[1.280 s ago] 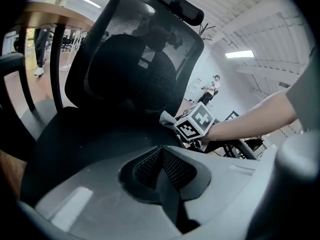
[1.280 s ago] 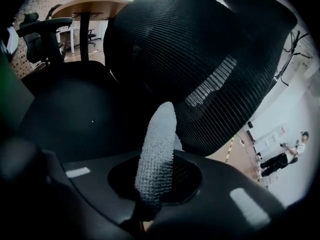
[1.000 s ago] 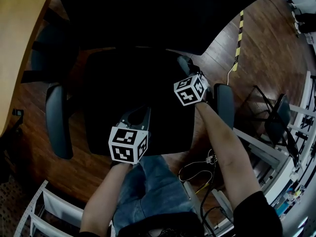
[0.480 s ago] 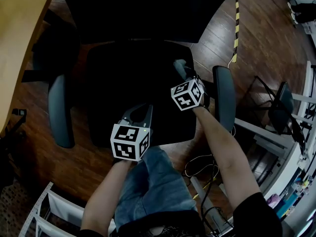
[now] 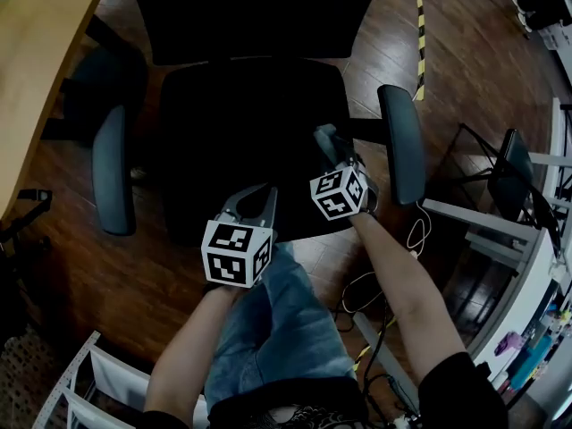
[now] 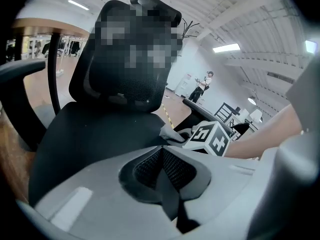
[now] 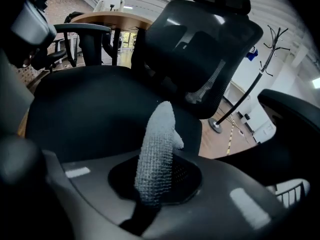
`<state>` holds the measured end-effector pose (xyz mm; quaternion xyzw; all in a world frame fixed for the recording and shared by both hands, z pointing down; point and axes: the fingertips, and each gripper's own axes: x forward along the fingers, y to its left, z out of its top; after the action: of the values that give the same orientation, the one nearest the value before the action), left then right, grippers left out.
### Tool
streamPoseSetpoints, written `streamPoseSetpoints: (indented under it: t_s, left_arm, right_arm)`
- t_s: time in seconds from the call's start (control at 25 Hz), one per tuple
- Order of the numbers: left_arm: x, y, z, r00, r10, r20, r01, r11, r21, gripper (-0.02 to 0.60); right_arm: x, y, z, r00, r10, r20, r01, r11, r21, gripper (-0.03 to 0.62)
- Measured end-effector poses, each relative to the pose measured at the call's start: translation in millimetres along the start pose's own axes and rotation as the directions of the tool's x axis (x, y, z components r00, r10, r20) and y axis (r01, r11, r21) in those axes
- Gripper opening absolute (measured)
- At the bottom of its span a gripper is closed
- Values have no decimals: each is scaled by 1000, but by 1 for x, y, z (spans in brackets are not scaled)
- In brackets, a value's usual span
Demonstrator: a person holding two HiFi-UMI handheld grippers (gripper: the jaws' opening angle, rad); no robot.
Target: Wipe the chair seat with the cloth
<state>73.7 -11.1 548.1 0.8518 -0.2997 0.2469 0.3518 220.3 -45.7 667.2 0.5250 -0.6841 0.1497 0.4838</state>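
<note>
Right tongs (image 5: 325,138) back toward seat (image 5: 241,123) front, arm (image 5: 402,284) outstretched, clenched on cloth (image 7: 156,149); left tongs (image 5: 256,201) closed.

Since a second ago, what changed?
The right gripper dragged the cloth back along the chair seat toward its front edge, still shut on it. The left gripper stayed shut and empty near the front edge.

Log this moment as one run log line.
right gripper shut on cloth | cloth at seat, right front | left gripper shut, empty, by seat front edge
</note>
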Motion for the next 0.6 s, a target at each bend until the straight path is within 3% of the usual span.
streamPoseSetpoints:
  t_s: [0.6]
  left_arm:
    - [-25,-44,-41,1000,-24,-14,25,997,76,3]
  right_arm:
    - [-77,55,-67,999,-29,44,29,1000,4,12]
